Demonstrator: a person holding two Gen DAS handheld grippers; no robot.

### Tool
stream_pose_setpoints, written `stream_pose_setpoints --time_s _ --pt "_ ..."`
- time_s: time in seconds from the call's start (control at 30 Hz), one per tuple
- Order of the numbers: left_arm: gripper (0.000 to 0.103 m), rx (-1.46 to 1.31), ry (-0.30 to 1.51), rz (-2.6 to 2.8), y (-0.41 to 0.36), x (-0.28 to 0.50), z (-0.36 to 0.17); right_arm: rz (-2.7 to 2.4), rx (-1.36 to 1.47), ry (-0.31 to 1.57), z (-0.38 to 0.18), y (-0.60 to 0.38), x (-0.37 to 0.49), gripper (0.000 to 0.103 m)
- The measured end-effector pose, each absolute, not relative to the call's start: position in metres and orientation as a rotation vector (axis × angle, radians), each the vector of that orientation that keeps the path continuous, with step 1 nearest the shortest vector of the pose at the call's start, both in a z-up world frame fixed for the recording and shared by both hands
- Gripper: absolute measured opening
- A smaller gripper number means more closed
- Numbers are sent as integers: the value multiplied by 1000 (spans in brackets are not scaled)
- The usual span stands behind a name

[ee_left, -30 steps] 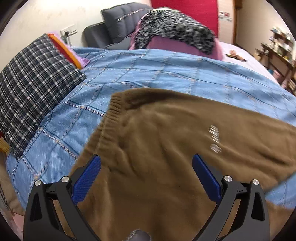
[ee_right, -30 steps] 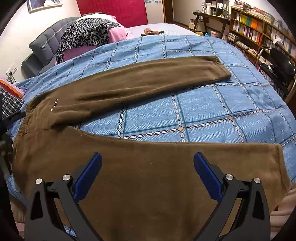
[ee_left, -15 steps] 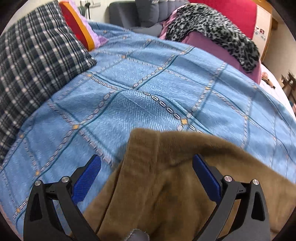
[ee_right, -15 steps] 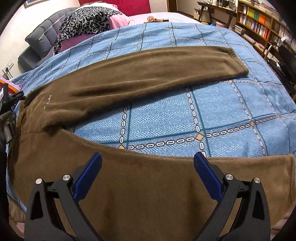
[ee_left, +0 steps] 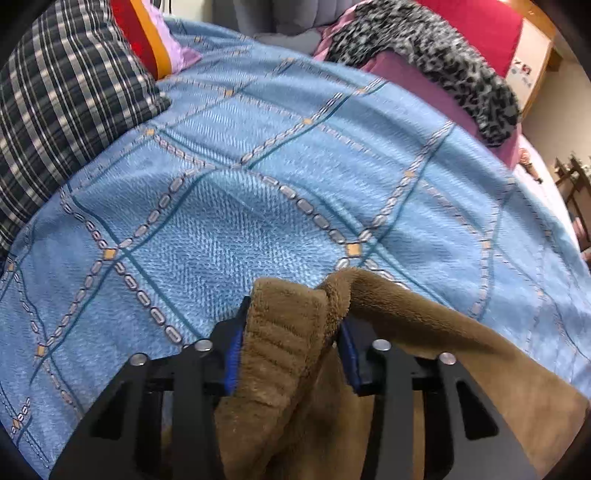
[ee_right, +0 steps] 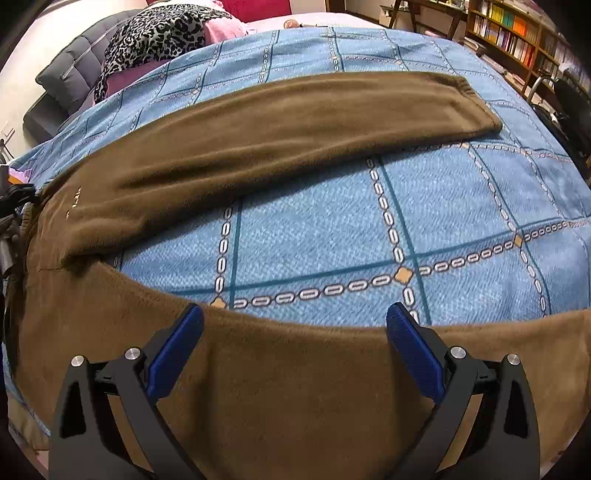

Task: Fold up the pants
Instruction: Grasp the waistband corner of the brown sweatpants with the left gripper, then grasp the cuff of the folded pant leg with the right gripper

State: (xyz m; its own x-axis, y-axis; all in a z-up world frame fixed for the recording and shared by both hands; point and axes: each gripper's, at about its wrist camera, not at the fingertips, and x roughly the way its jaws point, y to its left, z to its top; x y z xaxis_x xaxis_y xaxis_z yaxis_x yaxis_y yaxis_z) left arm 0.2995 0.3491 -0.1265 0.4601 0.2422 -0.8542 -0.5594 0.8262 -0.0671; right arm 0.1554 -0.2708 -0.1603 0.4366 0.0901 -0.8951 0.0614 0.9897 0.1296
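Note:
Brown fleece pants (ee_right: 280,122) lie spread on the bed, the far leg stretched to the right and the near leg (ee_right: 295,387) running across the front. My left gripper (ee_left: 291,321) is at the waistband corner (ee_left: 288,354); its jaws are closing and the blue pads squeeze the bunched ribbed fabric between them. My right gripper (ee_right: 294,314) hovers open just over the upper edge of the near leg, nothing between its fingers.
A blue checked bedspread (ee_left: 258,166) covers the bed. A plaid pillow (ee_left: 62,103) lies at the left, a leopard-print cloth (ee_left: 443,55) on a pink pile at the back. Bookshelves (ee_right: 517,33) and a dark chair (ee_right: 569,107) stand past the bed's right side.
My left gripper moved along the waistband to its corner and closed on the fabric, bunching it. My right gripper sank closer to the near leg and stayed open.

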Motion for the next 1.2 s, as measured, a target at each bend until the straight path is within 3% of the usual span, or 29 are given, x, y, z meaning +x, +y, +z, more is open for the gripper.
stream_pose_setpoints --time_s 0.6,0.9,1.2 --pt "36 -268 769 285 289 167 -48 -35 176 990 -136 -350 252 100" --pt "35 -294 747 260 286 113 -33 -115 520 985 -128 -464 358 100" --pt "34 -326 674 190 288 64 -19 -202 816 962 -142 -549 396 101"
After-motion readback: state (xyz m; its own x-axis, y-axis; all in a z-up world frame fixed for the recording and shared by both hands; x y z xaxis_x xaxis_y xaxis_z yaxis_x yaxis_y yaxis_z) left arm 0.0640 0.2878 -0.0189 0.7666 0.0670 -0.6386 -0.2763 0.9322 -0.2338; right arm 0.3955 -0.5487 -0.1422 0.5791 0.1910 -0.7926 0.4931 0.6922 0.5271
